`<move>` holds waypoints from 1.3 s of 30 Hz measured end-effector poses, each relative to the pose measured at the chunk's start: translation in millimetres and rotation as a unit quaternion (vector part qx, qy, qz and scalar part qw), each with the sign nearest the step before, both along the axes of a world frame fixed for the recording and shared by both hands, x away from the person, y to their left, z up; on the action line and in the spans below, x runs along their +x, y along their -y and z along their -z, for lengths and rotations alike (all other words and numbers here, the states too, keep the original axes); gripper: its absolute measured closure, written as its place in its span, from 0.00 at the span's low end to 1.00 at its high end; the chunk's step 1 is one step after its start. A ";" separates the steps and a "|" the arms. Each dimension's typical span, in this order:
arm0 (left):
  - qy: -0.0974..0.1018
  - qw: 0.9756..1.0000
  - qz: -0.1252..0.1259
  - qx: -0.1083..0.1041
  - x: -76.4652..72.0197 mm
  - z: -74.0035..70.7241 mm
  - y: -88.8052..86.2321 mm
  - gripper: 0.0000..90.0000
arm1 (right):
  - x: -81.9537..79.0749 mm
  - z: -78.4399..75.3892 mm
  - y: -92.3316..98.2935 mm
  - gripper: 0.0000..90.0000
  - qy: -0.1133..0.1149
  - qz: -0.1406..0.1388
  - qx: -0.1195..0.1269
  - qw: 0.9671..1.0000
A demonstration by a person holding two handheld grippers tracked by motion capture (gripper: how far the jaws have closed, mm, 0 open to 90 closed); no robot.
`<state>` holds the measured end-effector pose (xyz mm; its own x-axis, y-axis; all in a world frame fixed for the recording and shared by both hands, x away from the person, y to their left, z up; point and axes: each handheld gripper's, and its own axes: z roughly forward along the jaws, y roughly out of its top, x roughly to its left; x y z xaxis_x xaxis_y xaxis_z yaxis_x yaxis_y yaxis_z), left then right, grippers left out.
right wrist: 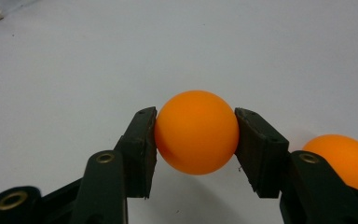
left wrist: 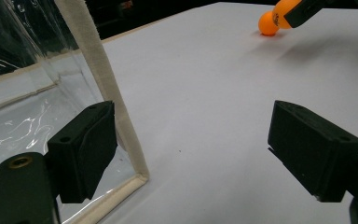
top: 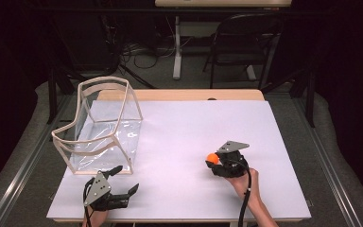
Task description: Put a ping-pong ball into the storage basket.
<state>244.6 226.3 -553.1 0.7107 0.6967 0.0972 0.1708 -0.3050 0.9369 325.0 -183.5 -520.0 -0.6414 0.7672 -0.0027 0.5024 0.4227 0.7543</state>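
Balls: two orange balls in all, counted in the right gripper view and the left gripper view.
Held ball (right wrist: 196, 132): clamped between the black jaws of the right gripper (right wrist: 196, 140), one pad pressed on each side; its shadow on the sheet below suggests it is lifted a little, though I cannot be sure from this angle.
Second ball (right wrist: 347, 161): lying on the white sheet just beside the right gripper, partly hidden behind one jaw.
Right gripper, from above (top: 217, 163): at the near right part of the table, a hand (top: 244, 182) behind it, an orange ball (top: 211, 158) at its tip.
Left gripper (top: 123, 182): at the near left edge of the table, jaws spread wide with nothing between them.
Left gripper, own view (left wrist: 191, 149): one jaw sits just in front of the box's near corner; whether it touches the trim is hard to tell.
Box (top: 104, 127): one clear plastic box with pale cloth edging, standing on the left side of the sheet, open at the top, just beyond the left gripper and well apart from the balls.
Table (top: 184, 142): one, covered by a white sheet.
Chair (top: 246, 42): one dark folding chair on the floor beyond the far edge.
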 end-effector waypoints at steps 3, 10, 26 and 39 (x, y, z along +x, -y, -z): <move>0.000 1.000 0.000 0.001 -0.1 0.0 0.0 0.17 | -0.2 -3.6 -0.4 0.56 0.004 0.000 0.002 1.000; 0.001 1.000 -0.002 0.000 -0.5 -0.3 -0.3 0.17 | -1.0 -8.3 -1.8 0.56 0.006 -0.001 0.003 1.000; 0.001 1.000 -0.002 -0.001 -0.5 -0.3 -0.9 0.17 | 1.8 -17.6 -9.9 0.56 0.011 -0.012 0.007 1.000; 0.001 1.000 -0.002 -0.001 -0.6 -0.4 -0.9 0.17 | 6.0 -24.4 -18.8 0.56 0.014 -0.022 0.001 1.000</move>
<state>244.0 227.3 -552.8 0.7071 0.7004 0.0975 0.1695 -0.3018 0.9382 330.9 -164.7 -495.5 -0.6743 0.7382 -0.0200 0.4622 0.4430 0.7682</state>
